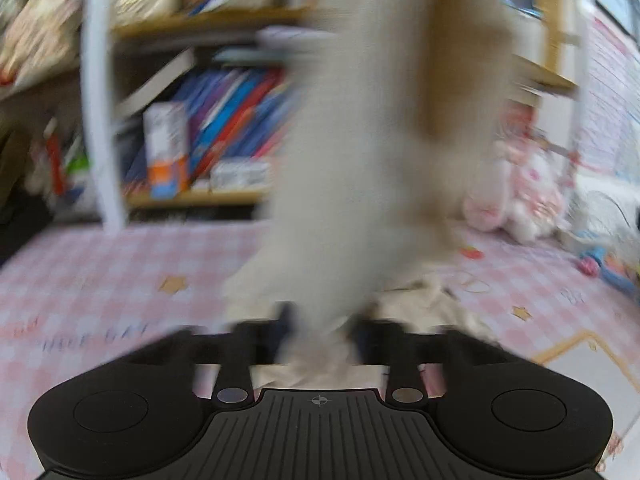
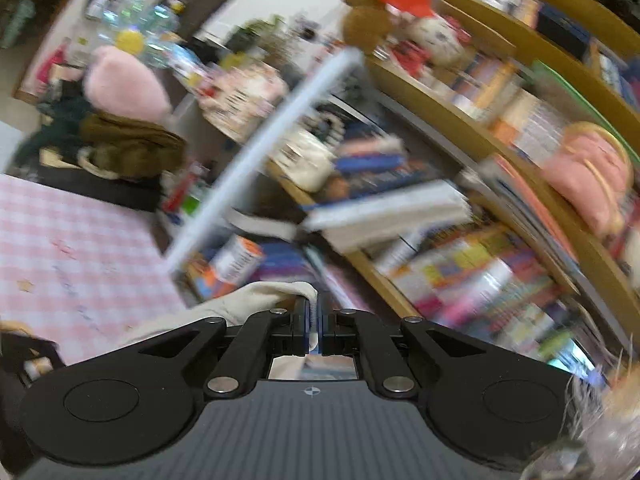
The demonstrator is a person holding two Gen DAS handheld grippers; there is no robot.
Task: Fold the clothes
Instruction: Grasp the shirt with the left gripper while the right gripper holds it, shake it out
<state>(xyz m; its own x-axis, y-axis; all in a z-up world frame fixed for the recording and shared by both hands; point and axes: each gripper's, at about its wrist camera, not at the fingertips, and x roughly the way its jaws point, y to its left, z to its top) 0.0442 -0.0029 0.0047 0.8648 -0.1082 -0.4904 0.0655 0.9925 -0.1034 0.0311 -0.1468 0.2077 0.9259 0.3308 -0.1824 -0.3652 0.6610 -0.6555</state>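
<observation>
In the left wrist view a cream garment hangs blurred from the top of the picture down to the pink checked tablecloth. Its lower part bunches between the fingers of my left gripper, which is shut on it. More cream cloth lies crumpled on the table just behind. In the right wrist view my right gripper is raised and points at the bookshelves. Its jaws are shut, with a fold of the cream garment draped over the left finger and trailing down to the left.
A white pole stands at the table's far edge, also the white pole crossing the right view. Crowded bookshelves rise behind the table. A pink plush toy and small items sit at the far right.
</observation>
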